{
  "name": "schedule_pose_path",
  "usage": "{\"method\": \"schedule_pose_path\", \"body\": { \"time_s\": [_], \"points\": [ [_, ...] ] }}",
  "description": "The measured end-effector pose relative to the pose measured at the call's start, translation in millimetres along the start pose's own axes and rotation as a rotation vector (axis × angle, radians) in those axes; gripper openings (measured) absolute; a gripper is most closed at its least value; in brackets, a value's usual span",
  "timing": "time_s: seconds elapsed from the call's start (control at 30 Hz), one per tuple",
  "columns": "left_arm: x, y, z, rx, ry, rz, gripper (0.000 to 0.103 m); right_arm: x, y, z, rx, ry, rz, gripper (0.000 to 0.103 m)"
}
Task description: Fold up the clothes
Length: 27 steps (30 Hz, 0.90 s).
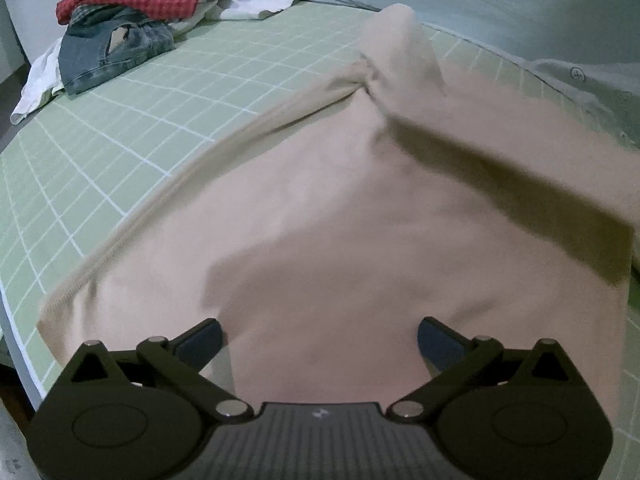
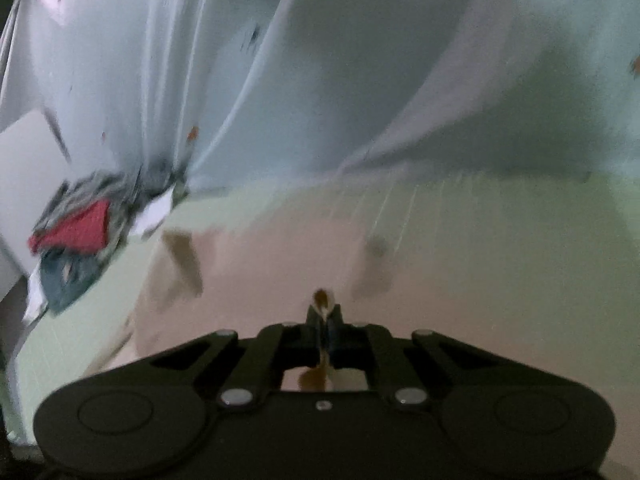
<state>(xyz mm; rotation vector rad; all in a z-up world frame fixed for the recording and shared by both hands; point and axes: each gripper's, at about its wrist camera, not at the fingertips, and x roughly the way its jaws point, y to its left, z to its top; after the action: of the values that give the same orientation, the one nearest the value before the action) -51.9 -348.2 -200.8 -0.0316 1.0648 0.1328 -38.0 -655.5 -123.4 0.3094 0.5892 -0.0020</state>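
My L gripper (image 1: pixel 320 338) wide open over beige garment (image 1: pixel 340 220); R gripper (image 2: pixel 323 312) pinching its fabric. Clothes pile (image 1: pixel 132 12) at 10 o'clock on mat (image 1: pixel 160 120).

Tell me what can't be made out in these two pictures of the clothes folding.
- Beige garment: its kind is unclear; in the left wrist view its right side runs off the picture edge and a fold covers part of it.
- Clothes pile: smeared by motion blur in the right wrist view, so single items can't be separated.
- Right hand-held gripper: shut on a sliver of beige fabric, but blur hides which edge it pinches.
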Motion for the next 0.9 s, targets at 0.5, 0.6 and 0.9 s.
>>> {"method": "schedule_pose_path", "body": {
  "time_s": [0.5, 0.6, 0.9],
  "points": [
    [1, 1, 3, 0.001, 0.016, -0.002, 0.103, 8, -67, -23, 0.113, 0.087, -0.435, 0.069],
    [2, 2, 4, 0.002, 0.020, -0.004, 0.103, 0, -53, -26, 0.130, 0.042, -0.435, 0.089],
    [-12, 9, 8, 0.029, -0.044, -0.027, 0.103, -22, 17, -25, 0.210, -0.079, -0.308, 0.102]
  ]
}}
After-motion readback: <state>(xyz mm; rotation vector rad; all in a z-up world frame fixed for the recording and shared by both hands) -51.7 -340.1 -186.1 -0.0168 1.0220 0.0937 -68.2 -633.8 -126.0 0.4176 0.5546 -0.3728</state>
